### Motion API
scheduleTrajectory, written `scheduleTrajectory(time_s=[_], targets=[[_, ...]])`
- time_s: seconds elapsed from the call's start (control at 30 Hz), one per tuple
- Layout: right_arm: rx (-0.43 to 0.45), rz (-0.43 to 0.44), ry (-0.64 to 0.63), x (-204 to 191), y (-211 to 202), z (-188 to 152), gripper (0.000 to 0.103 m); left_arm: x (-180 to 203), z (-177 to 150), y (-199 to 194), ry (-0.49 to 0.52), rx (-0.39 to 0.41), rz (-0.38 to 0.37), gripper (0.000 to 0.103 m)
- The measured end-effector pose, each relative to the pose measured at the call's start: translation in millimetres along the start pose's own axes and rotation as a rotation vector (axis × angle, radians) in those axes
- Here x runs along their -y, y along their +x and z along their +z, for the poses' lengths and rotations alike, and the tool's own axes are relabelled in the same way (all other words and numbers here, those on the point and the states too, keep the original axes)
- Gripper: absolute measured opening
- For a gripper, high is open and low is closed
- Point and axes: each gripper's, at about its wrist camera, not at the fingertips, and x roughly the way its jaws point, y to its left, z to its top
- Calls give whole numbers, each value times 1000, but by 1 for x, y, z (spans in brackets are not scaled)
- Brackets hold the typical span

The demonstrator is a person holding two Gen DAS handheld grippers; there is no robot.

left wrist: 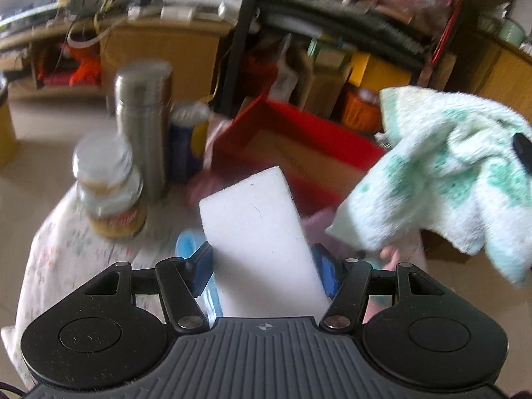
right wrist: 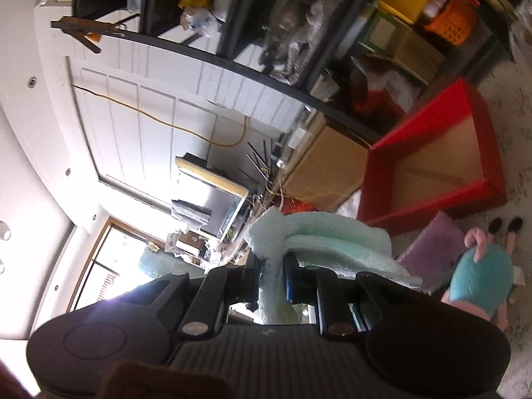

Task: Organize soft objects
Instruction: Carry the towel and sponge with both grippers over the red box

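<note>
A white foam sponge block [left wrist: 259, 232] sits between the blue pads of my left gripper [left wrist: 266, 266], which is shut on it and holds it above the flowered tablecloth [left wrist: 56, 252]. Beyond it lies an open red box [left wrist: 299, 143] with a cardboard floor. A pale green towel [left wrist: 445, 179] hangs at the right of the left wrist view. In the right wrist view that towel [right wrist: 319, 236] is pinched in my right gripper [right wrist: 271, 276], which is shut on it. The red box [right wrist: 432, 163] lies past it, with a purple cloth [right wrist: 432, 246] and a teal and pink plush toy [right wrist: 482, 276] beside it.
A steel flask [left wrist: 146, 119], a lidded jar [left wrist: 109, 186] and a blue can [left wrist: 186, 139] stand left of the red box. Cluttered shelves [left wrist: 332, 33] and wooden cabinets [left wrist: 159, 53] fill the background. A pink cloth [left wrist: 319, 222] lies by the box.
</note>
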Motion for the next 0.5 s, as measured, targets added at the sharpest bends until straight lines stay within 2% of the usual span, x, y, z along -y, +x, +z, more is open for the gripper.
scheduleTrajectory(time_s=[0.2,0.5], targets=[[31,9,-53,-15,1,6,0,17,21,-5,19,78,-27,62],[138,6,-140,-36,-4,27,0,34,67,-14,21,218,-48,63]])
